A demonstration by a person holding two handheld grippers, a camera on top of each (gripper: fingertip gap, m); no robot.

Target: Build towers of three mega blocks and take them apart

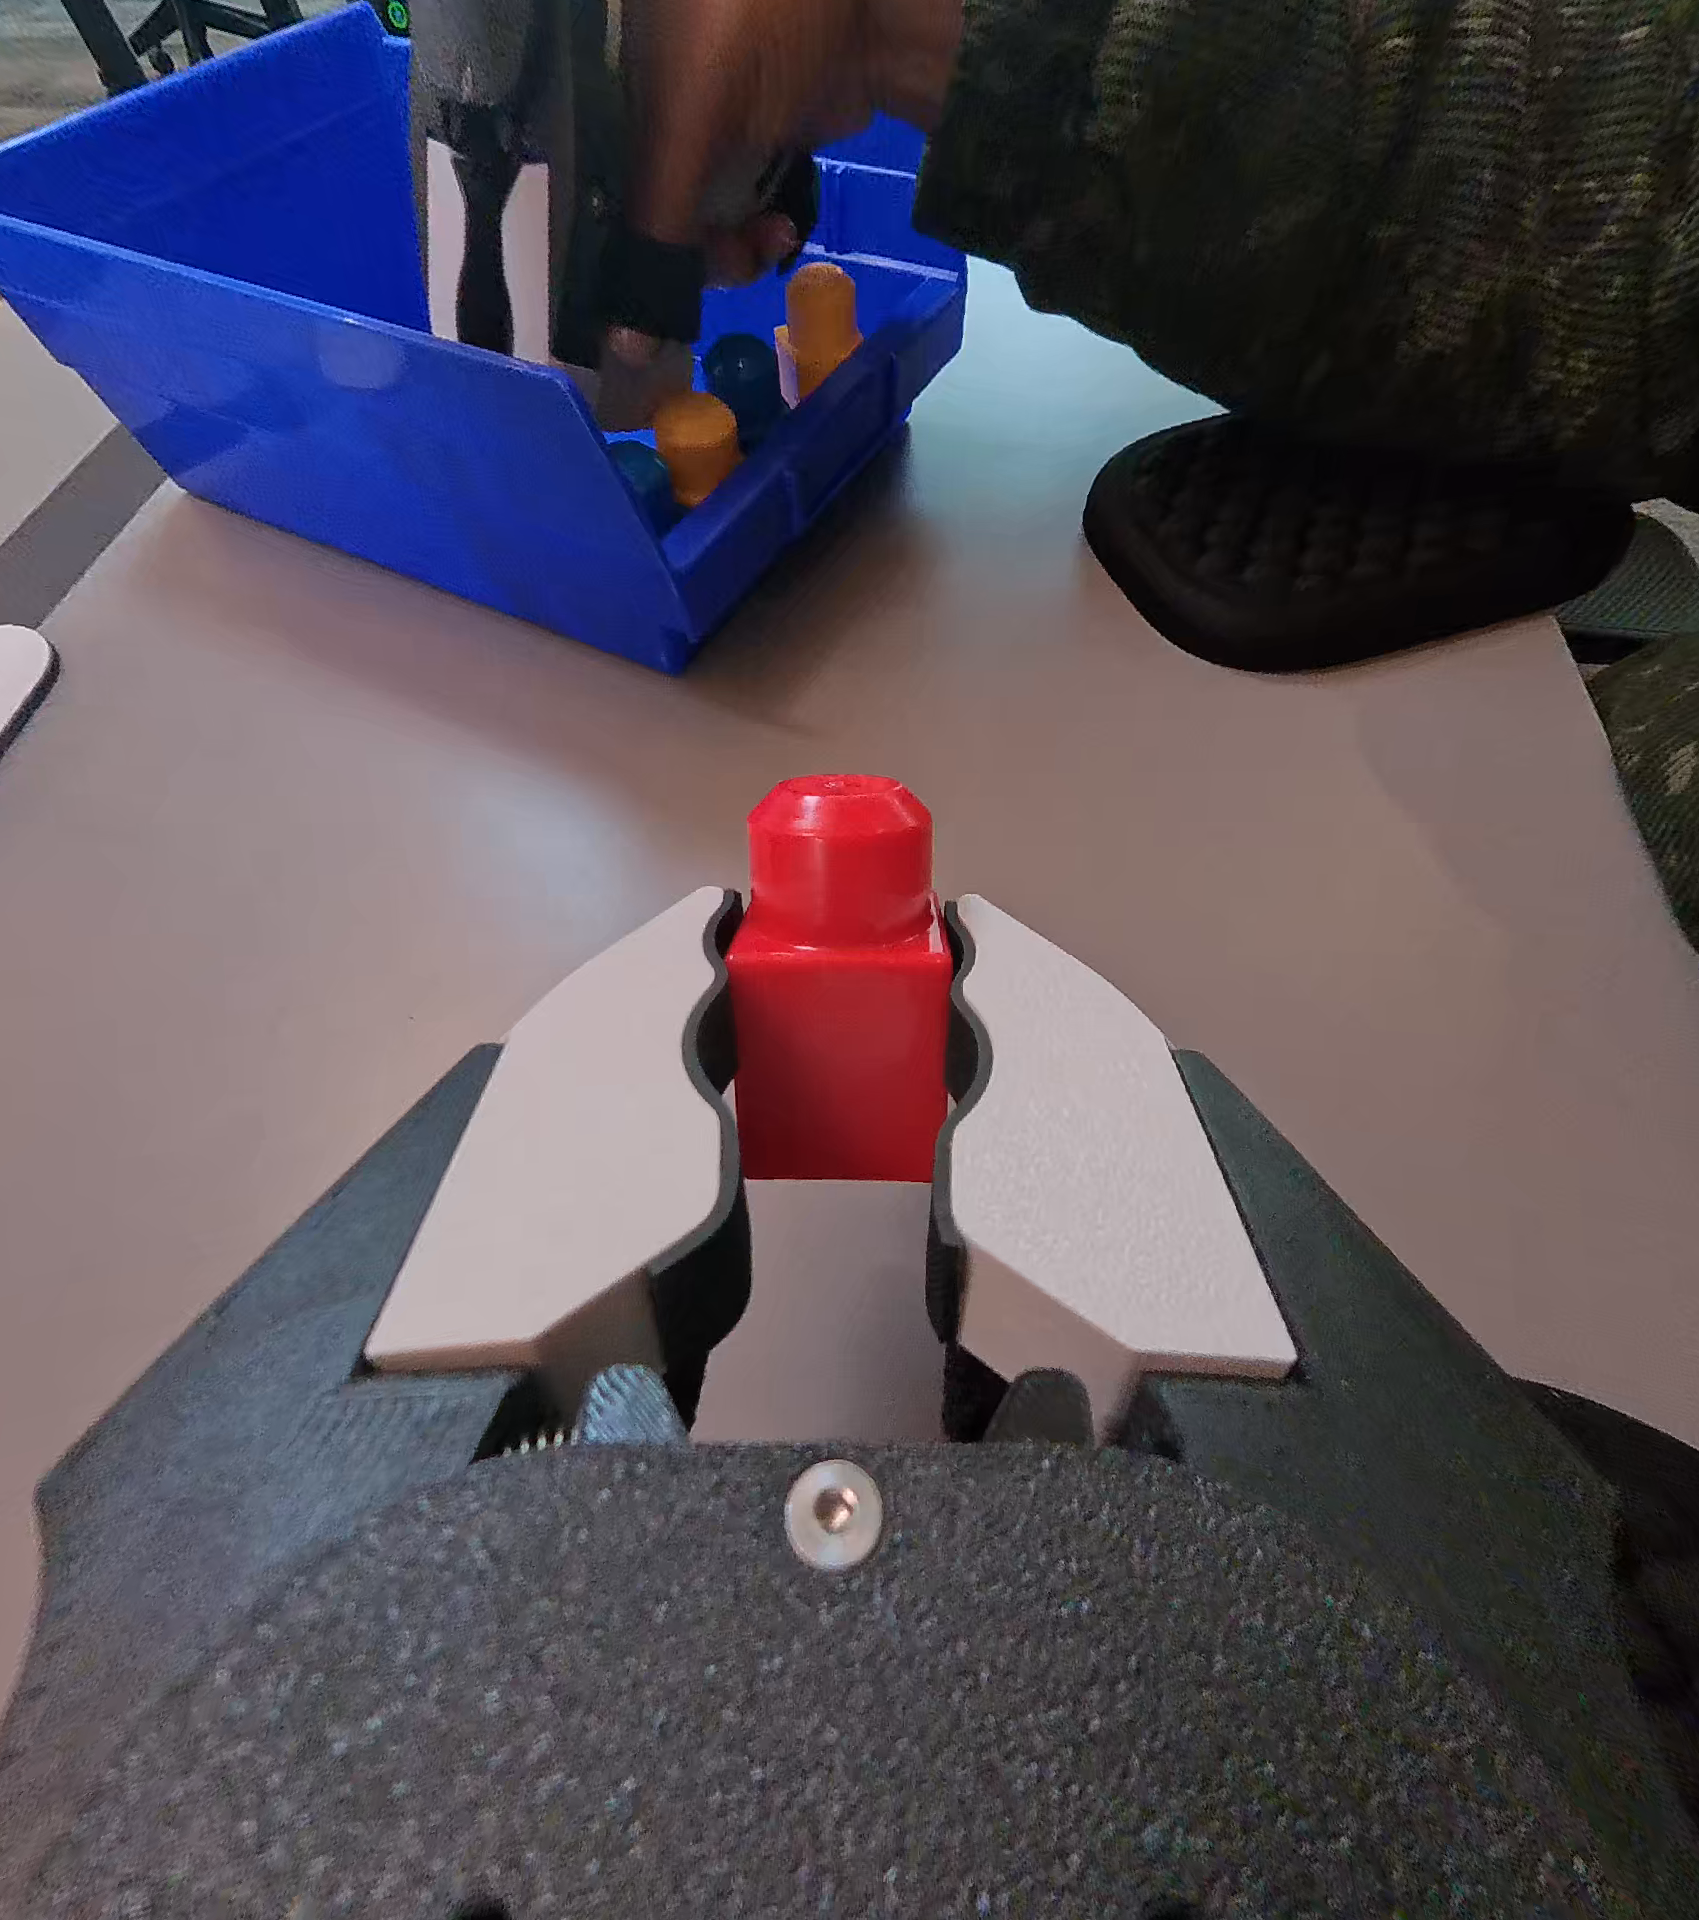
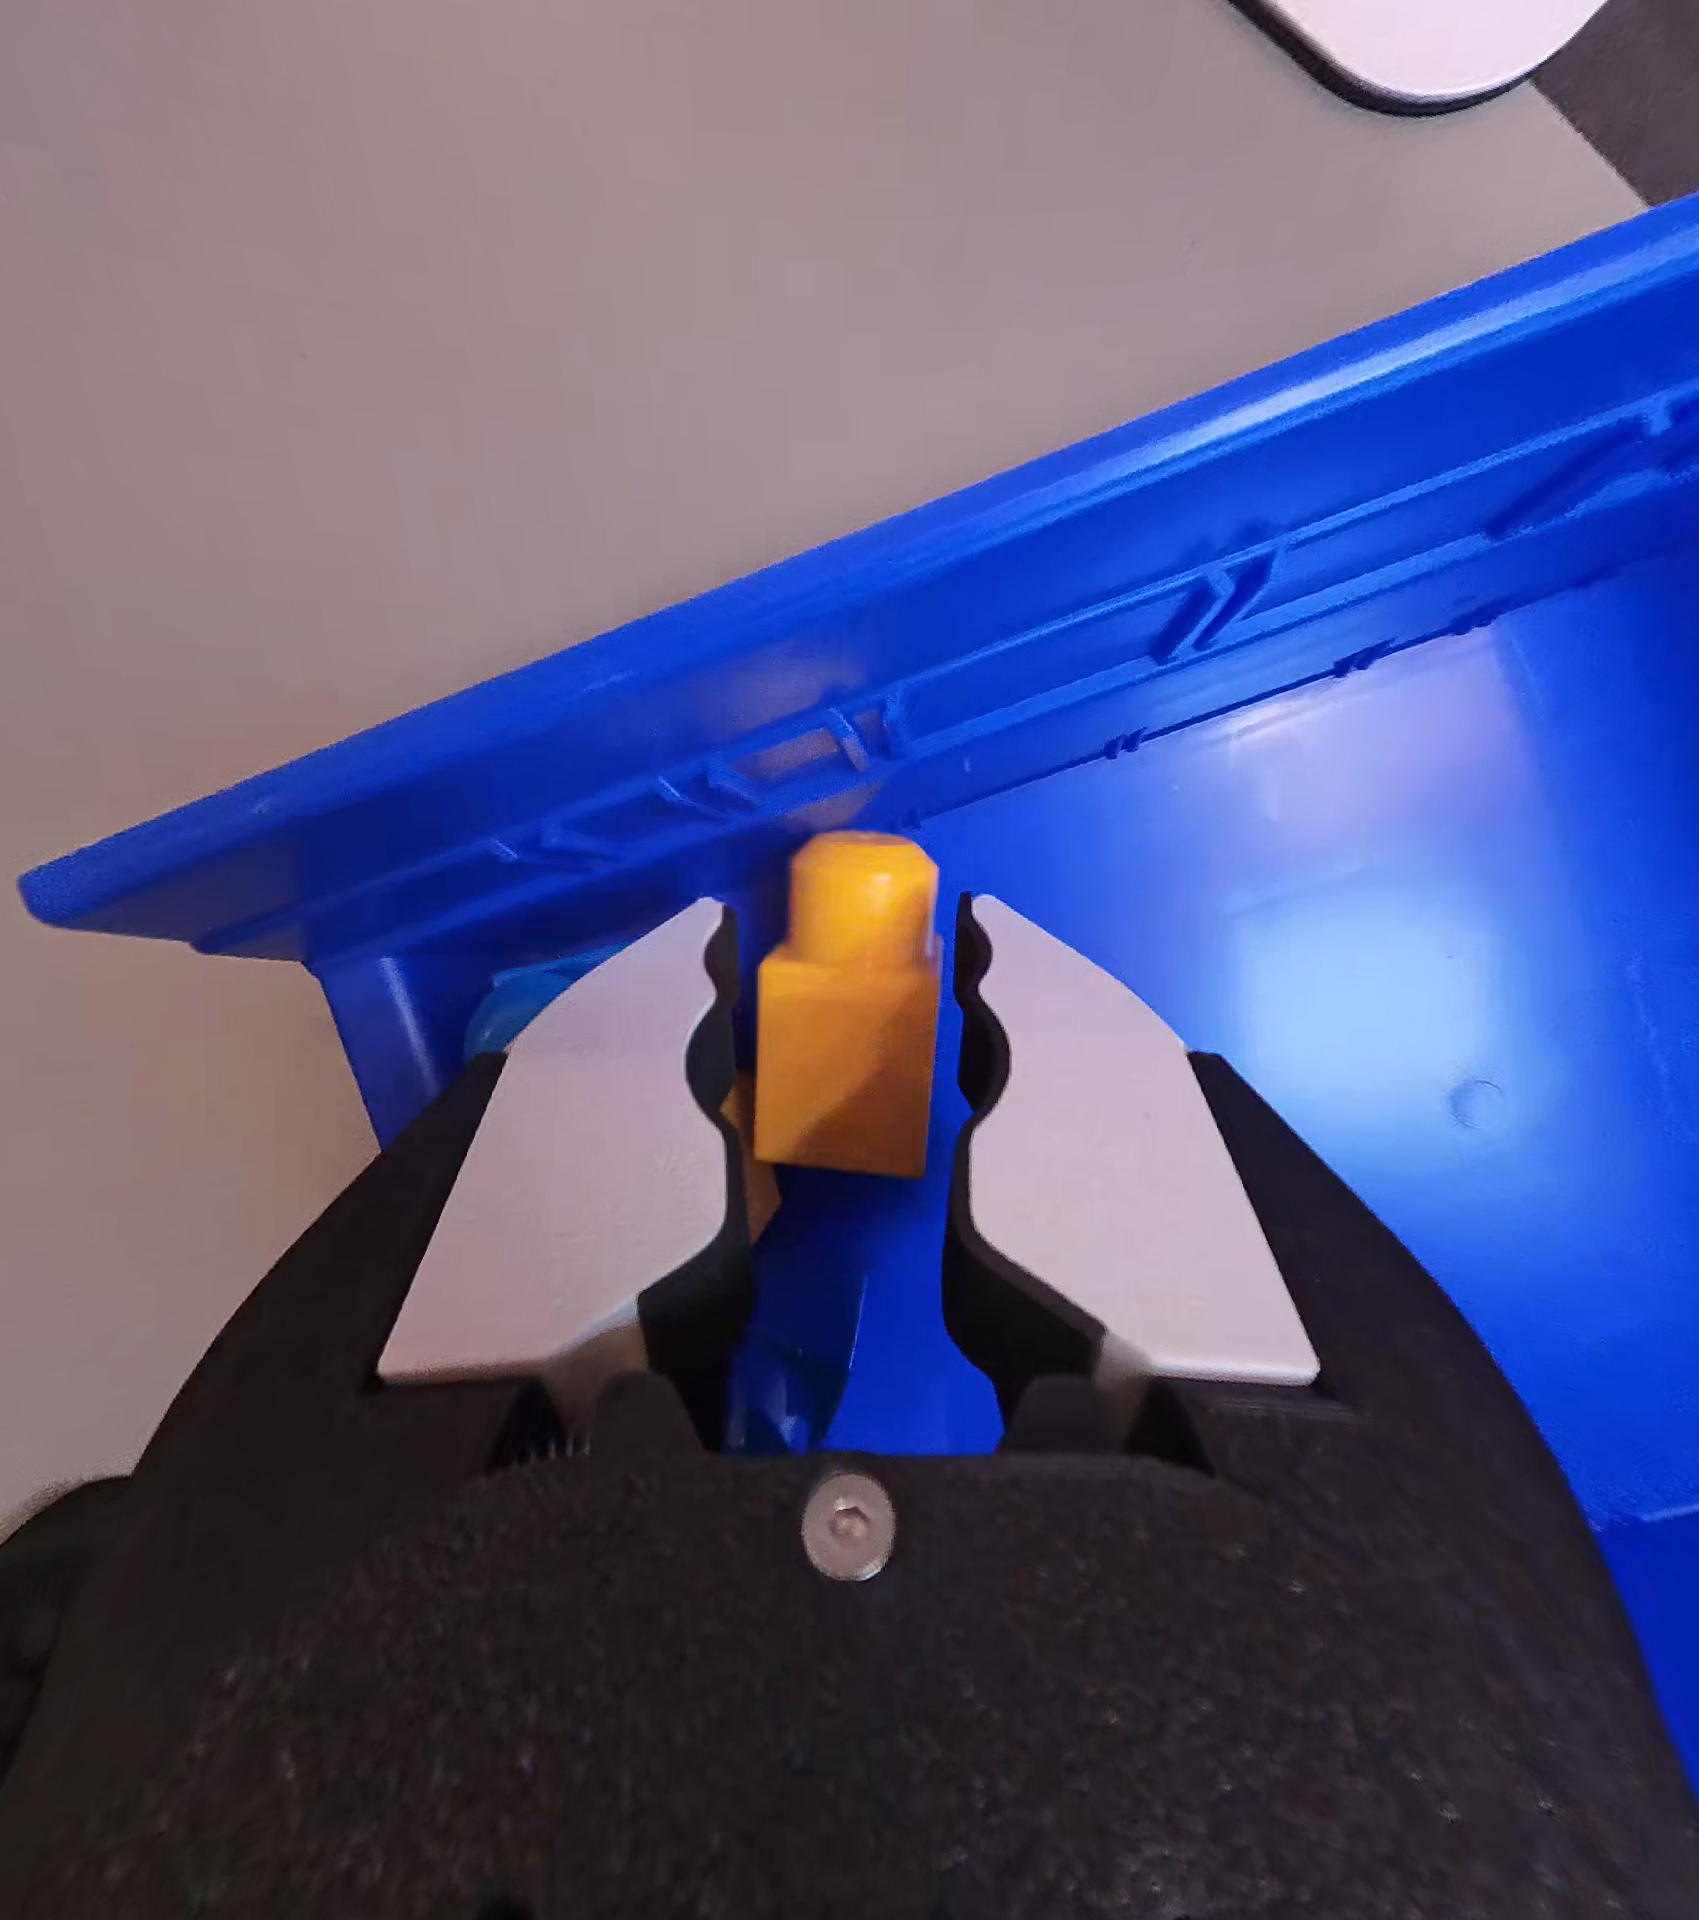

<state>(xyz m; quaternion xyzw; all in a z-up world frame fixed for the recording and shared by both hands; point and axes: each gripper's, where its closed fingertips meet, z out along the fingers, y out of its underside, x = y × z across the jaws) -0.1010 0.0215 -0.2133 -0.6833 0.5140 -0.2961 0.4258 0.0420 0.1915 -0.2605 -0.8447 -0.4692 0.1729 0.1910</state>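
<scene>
Nearer than the blue bin [image 1: 305, 416], on the bare desk [image 1: 305, 935], the left claw [image 1: 837, 997] was clamped on a red block [image 1: 834, 1049], stud up, pads touching both its sides. Judged: held upright so another block can be pressed onto its stud. Whether its base rested on the desk could not be told.

Inside the bin, close under its ribbed rim, the right claw [image 2: 845, 997] bracketed an orange block [image 2: 843, 1049]. The right pad looked to touch it; a thin gap showed on the left, so a firm grip could not be confirmed. Judged: fetching the second tier.

More orange and dark blue blocks [image 1: 736, 374] lay in the bin, partly hidden by its wall. Motion blur smeared the hand [image 1: 772, 114] above them.
</scene>
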